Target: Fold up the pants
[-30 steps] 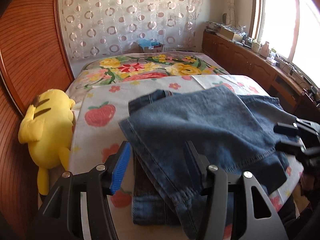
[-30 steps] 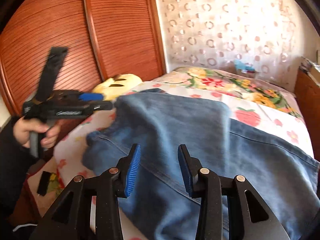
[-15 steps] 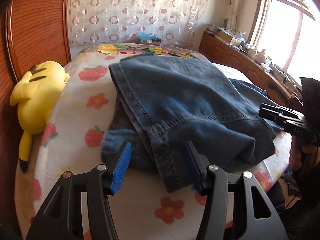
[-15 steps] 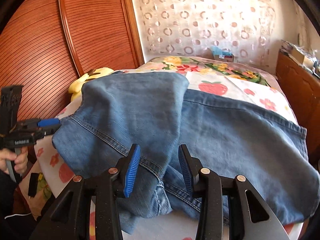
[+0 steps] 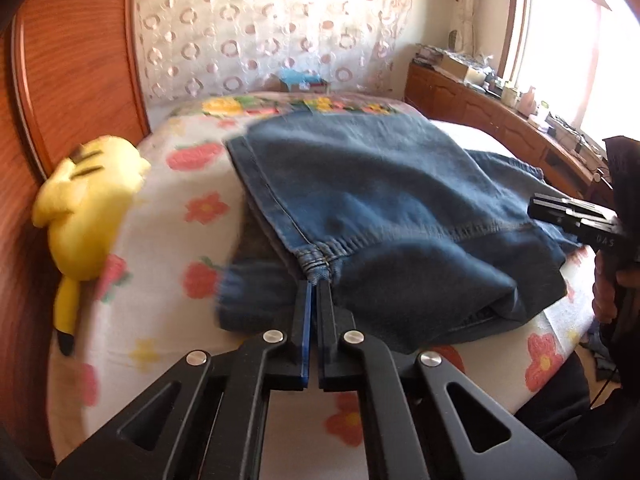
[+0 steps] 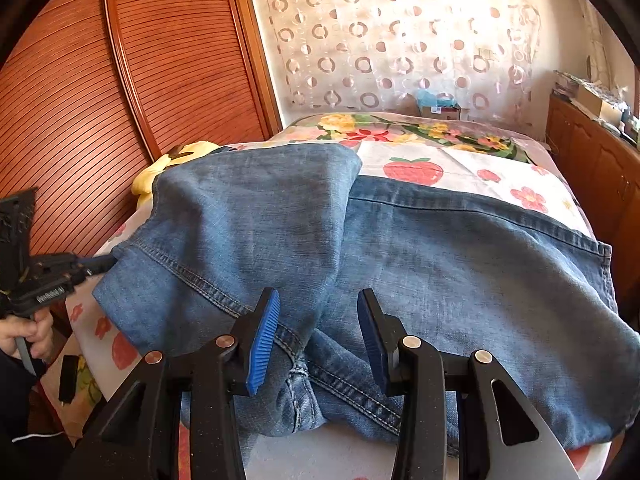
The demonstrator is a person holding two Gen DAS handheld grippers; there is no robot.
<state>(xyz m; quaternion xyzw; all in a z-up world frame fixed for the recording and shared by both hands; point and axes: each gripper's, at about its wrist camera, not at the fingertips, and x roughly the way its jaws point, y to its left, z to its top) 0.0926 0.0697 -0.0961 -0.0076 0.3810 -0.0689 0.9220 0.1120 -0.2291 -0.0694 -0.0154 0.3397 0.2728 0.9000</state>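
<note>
Since a second ago the left tongs [image 5: 314, 288] have gone from wide apart to pinched together on the jeans [image 5: 392, 208], and both views have come in closer over the near edge of the bed [image 5: 168, 320].

From the left wrist view, the two black fingers of the left tongs meet with only a thin slit between them, and their tips bite the bunched seam of the jeans where the stitching gathers. The jeans lie in a folded heap across the middle of the flowered bedsheet, one layer doubled over another, with a darker strip of denim poking out at the lower left. A yellow plush toy [image 5: 86, 196] lies at the left edge of the bed against the wooden wall panel [image 5: 60, 80]. At the right edge the right tongs [image 5: 572, 220] reach in over the denim, gripped by a hand [image 5: 608, 292].

From the right wrist view, the right tongs [image 6: 318, 336] stand partly open, blue pads facing each other, and hang over the jeans [image 6: 440, 264] with cloth below the gap; no pad presses on it. The denim spreads across the bed [image 6: 500, 184], with a folded-over leg on the left and the broader part on the right. At the far left, the left tongs [image 6: 100, 264] touch the hem of the folded part, held by a hand [image 6: 28, 332]. A patterned curtain [image 6: 400, 40] hangs behind the bed.
</note>
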